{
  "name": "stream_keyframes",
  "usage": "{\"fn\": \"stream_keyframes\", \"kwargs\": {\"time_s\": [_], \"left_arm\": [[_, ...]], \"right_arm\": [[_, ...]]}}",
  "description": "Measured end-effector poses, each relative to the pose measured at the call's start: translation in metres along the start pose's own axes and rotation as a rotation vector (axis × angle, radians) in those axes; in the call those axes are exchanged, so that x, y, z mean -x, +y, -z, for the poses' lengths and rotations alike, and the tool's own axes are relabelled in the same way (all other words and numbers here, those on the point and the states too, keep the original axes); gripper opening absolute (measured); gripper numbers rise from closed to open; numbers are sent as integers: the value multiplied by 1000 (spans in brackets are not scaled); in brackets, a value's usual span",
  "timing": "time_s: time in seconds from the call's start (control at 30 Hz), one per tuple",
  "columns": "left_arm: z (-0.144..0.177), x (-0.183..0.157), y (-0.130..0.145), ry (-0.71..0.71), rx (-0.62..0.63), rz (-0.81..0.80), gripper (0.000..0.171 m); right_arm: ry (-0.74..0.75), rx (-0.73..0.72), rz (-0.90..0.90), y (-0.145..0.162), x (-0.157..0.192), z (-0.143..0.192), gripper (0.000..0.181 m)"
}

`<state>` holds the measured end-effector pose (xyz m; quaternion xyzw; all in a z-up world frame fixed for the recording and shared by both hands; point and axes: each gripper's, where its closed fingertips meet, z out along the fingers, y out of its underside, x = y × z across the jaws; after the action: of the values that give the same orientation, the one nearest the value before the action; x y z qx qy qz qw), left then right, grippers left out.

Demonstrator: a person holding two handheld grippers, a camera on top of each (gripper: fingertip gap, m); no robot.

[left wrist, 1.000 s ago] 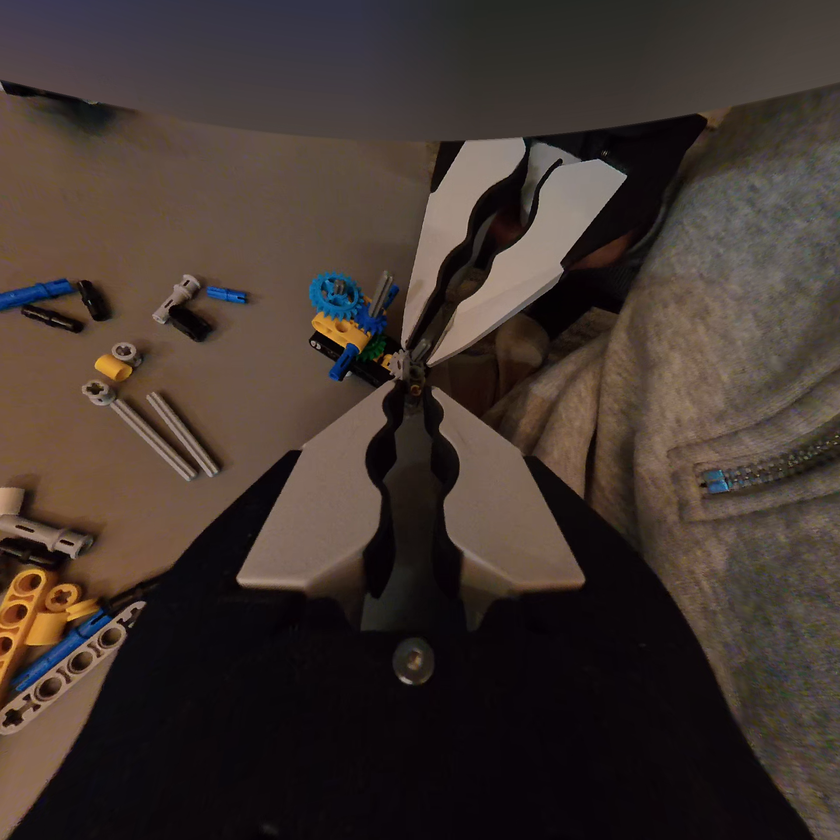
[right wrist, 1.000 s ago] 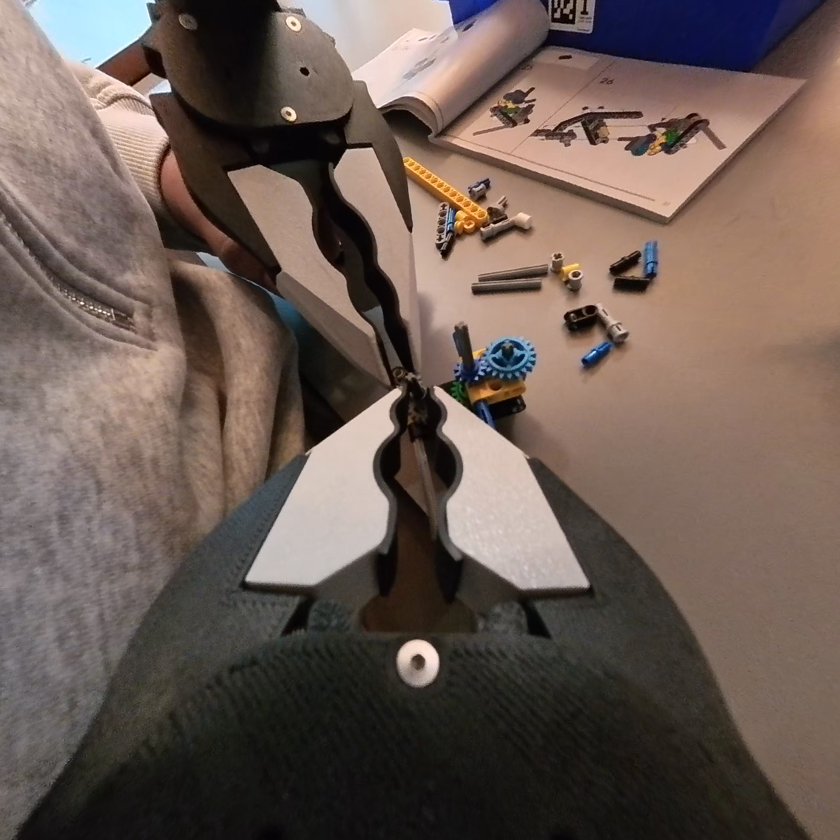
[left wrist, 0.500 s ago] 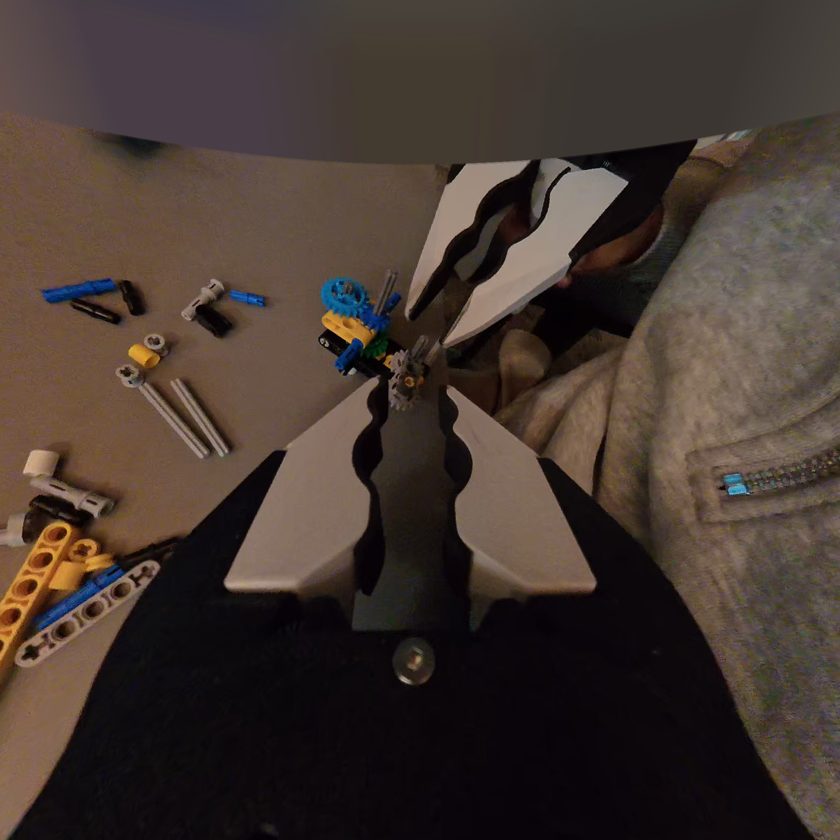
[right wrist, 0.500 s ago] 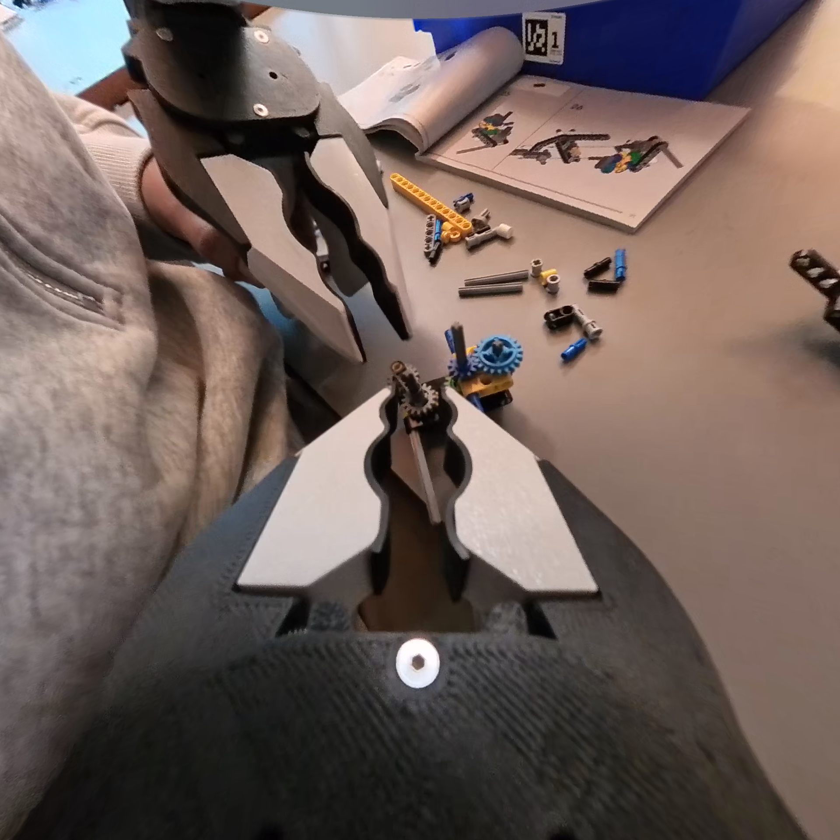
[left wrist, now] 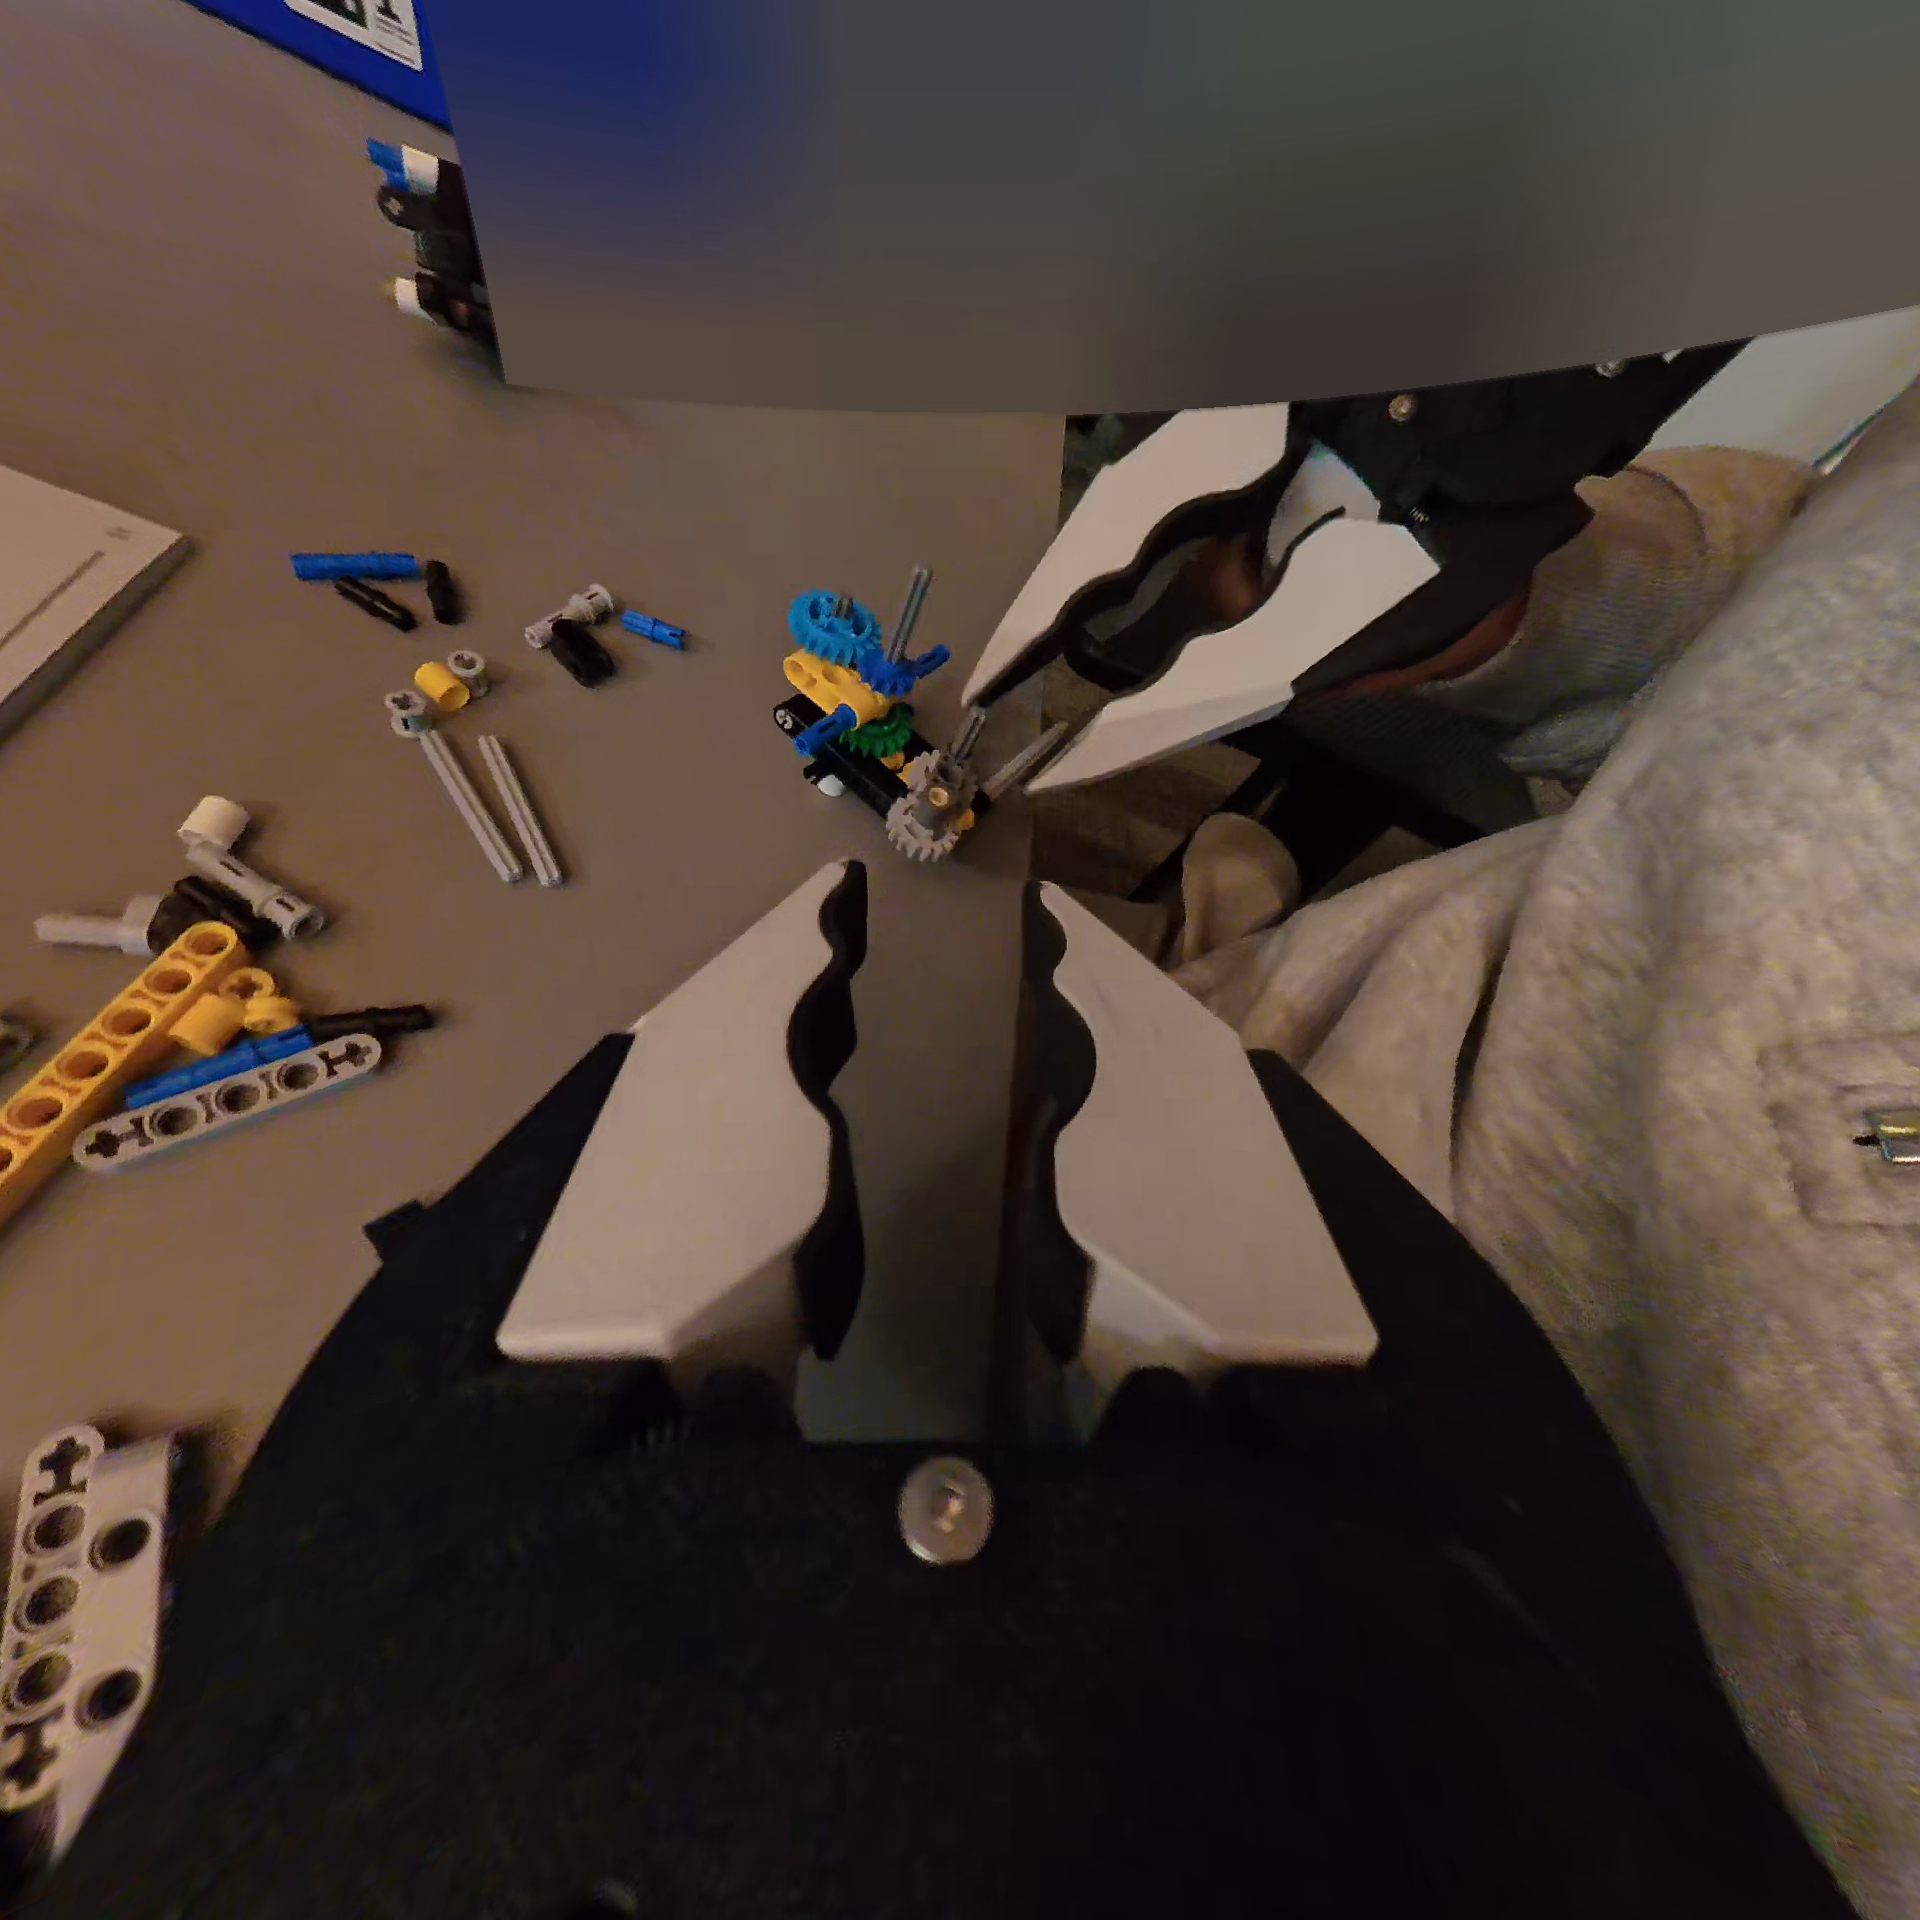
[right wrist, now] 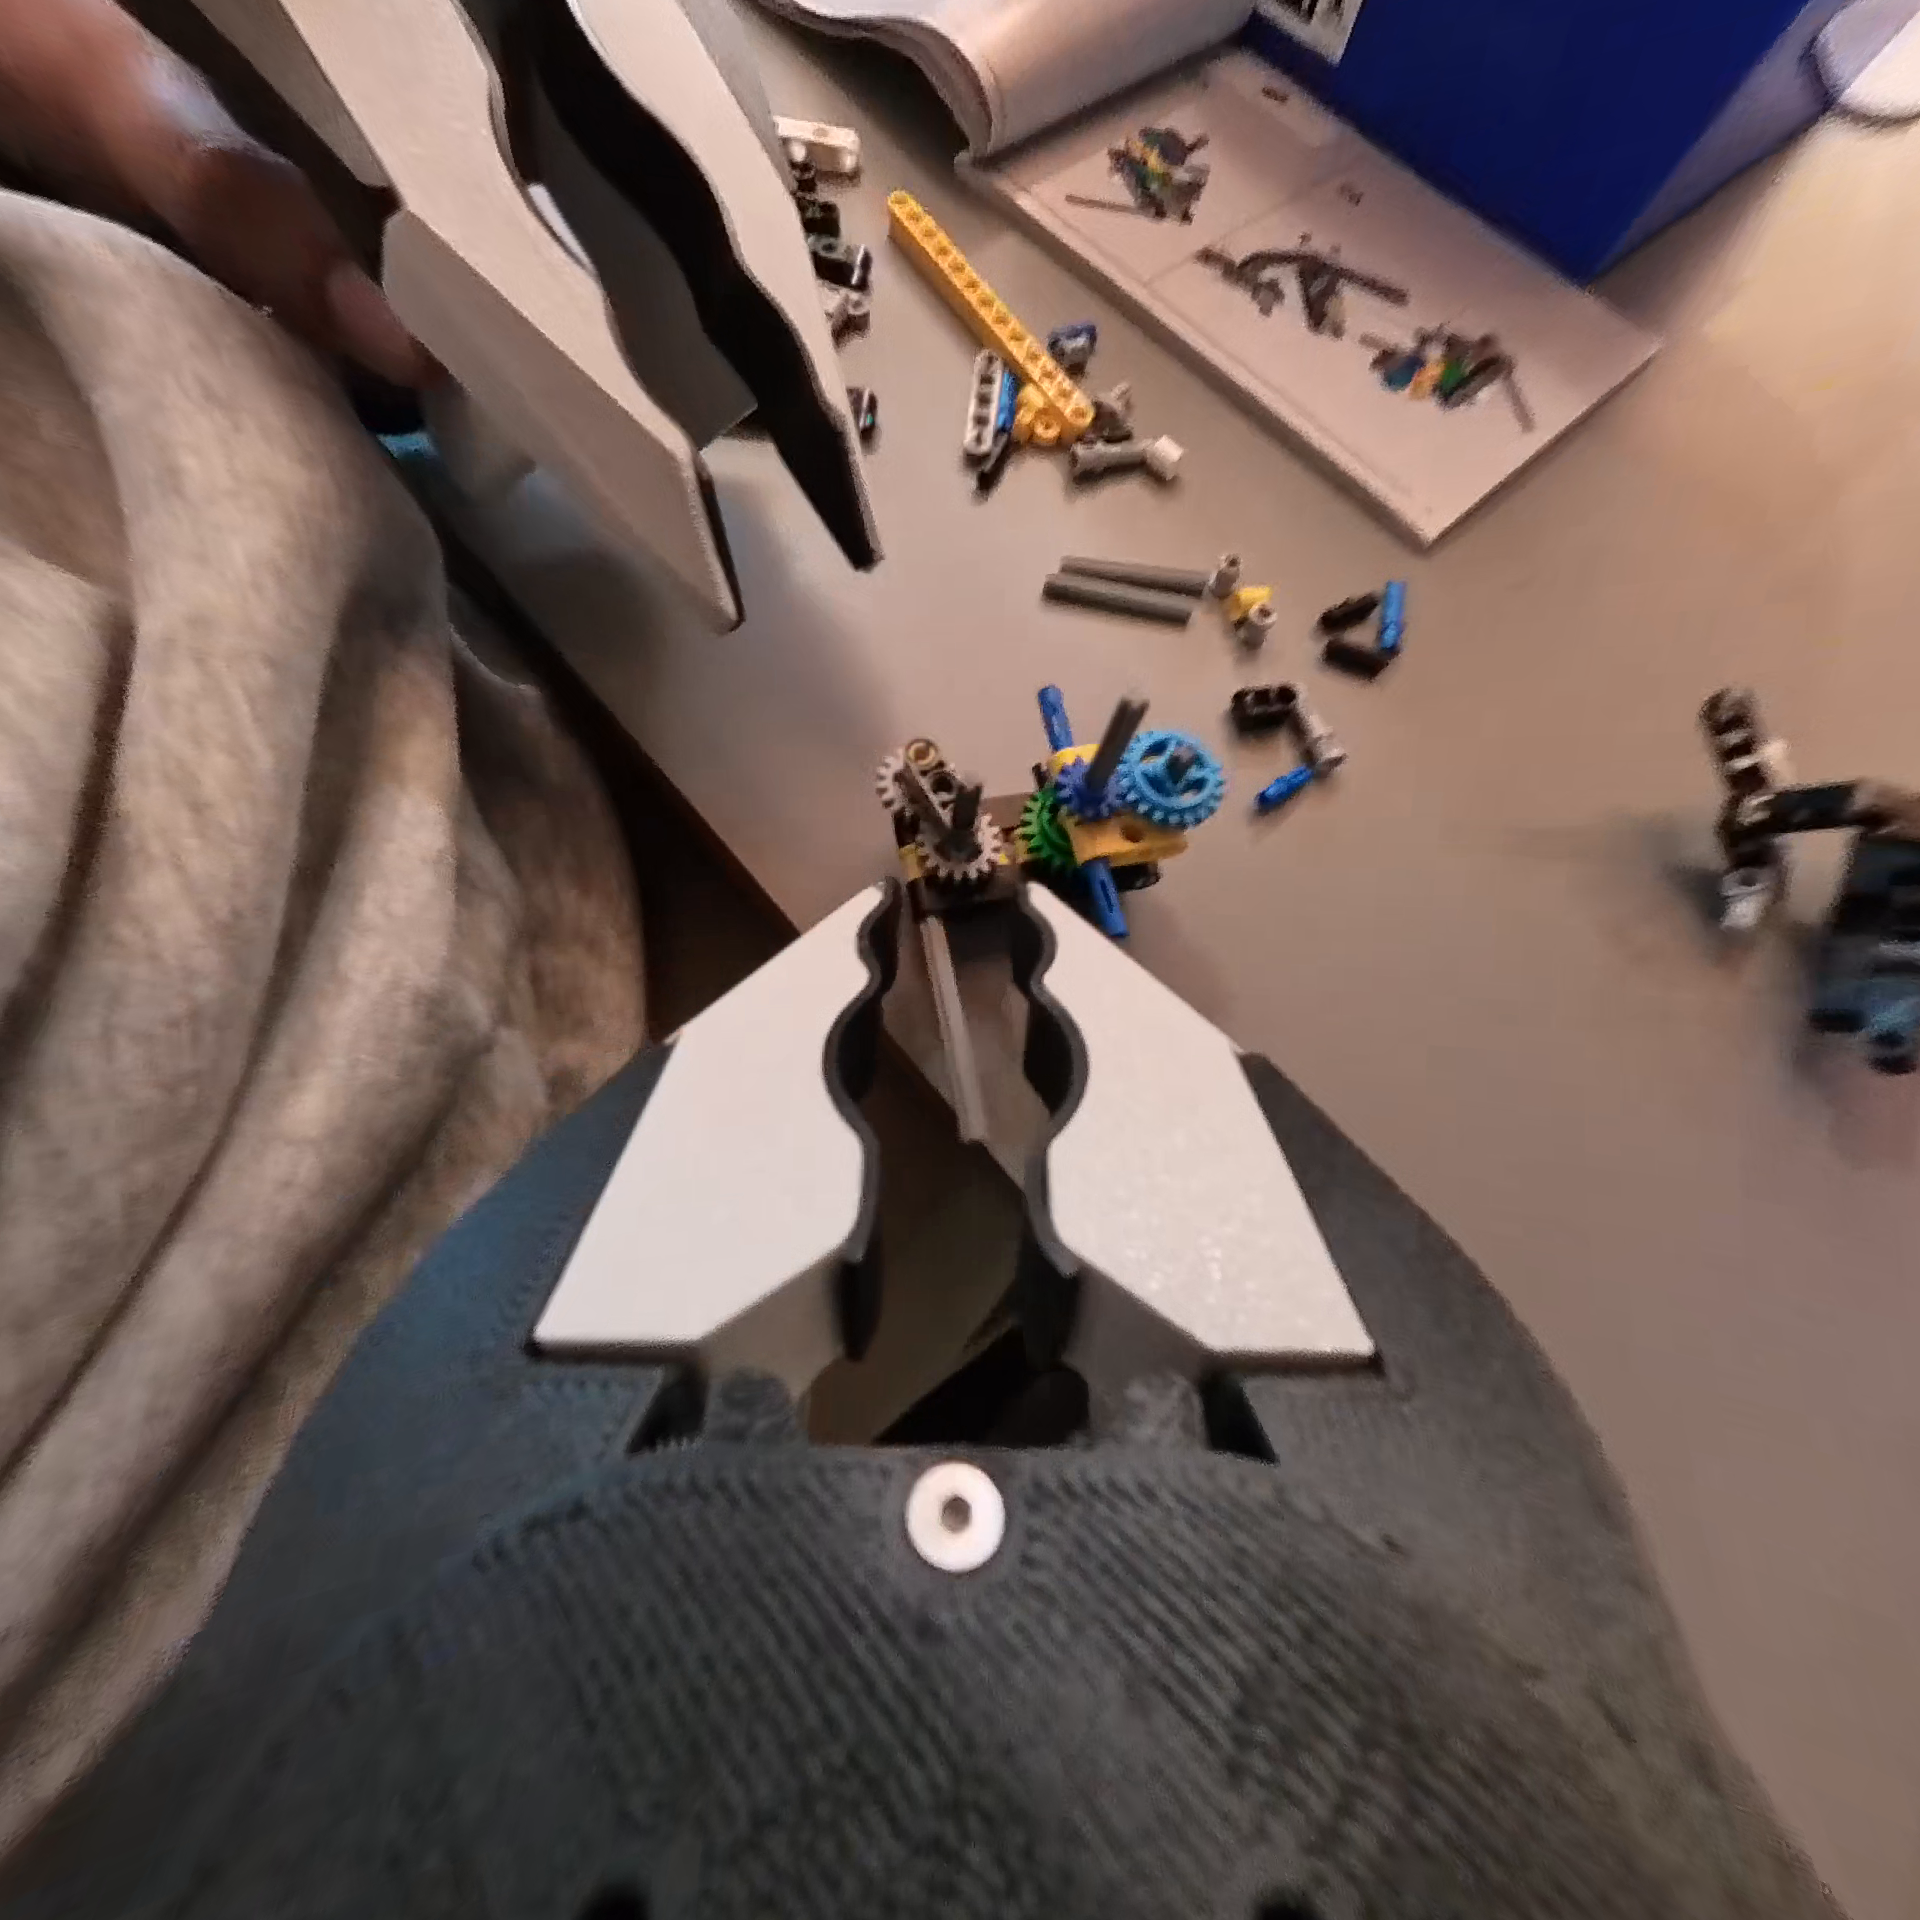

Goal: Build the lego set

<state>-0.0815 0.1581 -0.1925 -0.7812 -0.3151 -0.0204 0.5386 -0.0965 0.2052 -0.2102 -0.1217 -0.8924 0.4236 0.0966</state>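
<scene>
My right gripper (right wrist: pixel 956 896) is shut on a small sub-assembly (right wrist: pixel 940 821): a grey axle (right wrist: pixel 956 1039) carrying small grey gears with a black and a yellow piece. It holds this just above the table edge, beside the built gear block (right wrist: pixel 1122 810) with its blue and green gears. My left gripper (left wrist: pixel 945 883) is open and empty, a short way back from the sub-assembly (left wrist: pixel 930 805). The gear block (left wrist: pixel 847 675) stands on the table beyond it. In the right wrist view the left gripper (right wrist: pixel 795 582) hangs open at upper left.
Loose parts lie on the grey table (left wrist: pixel 260 364): a yellow beam (left wrist: pixel 114 1049), two grey axles (left wrist: pixel 499 810), pins, a grey beam (left wrist: pixel 229 1096). An open instruction booklet (right wrist: pixel 1351 260) and a blue box (right wrist: pixel 1558 125) are farther back. A blurred black assembly (right wrist: pixel 1818 883) is at right. A person's grey top borders the table edge.
My left gripper has opened, let go of the sub-assembly and drawn back. The right gripper keeps it and has moved closer to the gear block.
</scene>
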Motion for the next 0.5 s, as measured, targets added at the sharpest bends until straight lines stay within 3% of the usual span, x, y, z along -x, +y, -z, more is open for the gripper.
{"fn": "stream_keyframes", "kwargs": {"time_s": [0.1, 0.17, 0.27, 0.37, 0.5], "left_arm": [[4, -3, 1, 0, -26, 8, 28], [5, -5, 1, 6, -43, 14, 28], [6, -8, 1, 23, -63, 27, 28], [8, -10, -1, 37, -80, 33, 28], [11, -12, -1, 38, -87, 35, 28]], "right_arm": [[61, -43, 51, -6, -9, 11, 33], [102, -87, 51, -7, -20, 16, 57], [33, -44, 18, 5, -19, 4, 89], [-32, 25, 59, 14, -15, -10, 98], [-154, 70, 55, 14, -9, -25, 93]]}}
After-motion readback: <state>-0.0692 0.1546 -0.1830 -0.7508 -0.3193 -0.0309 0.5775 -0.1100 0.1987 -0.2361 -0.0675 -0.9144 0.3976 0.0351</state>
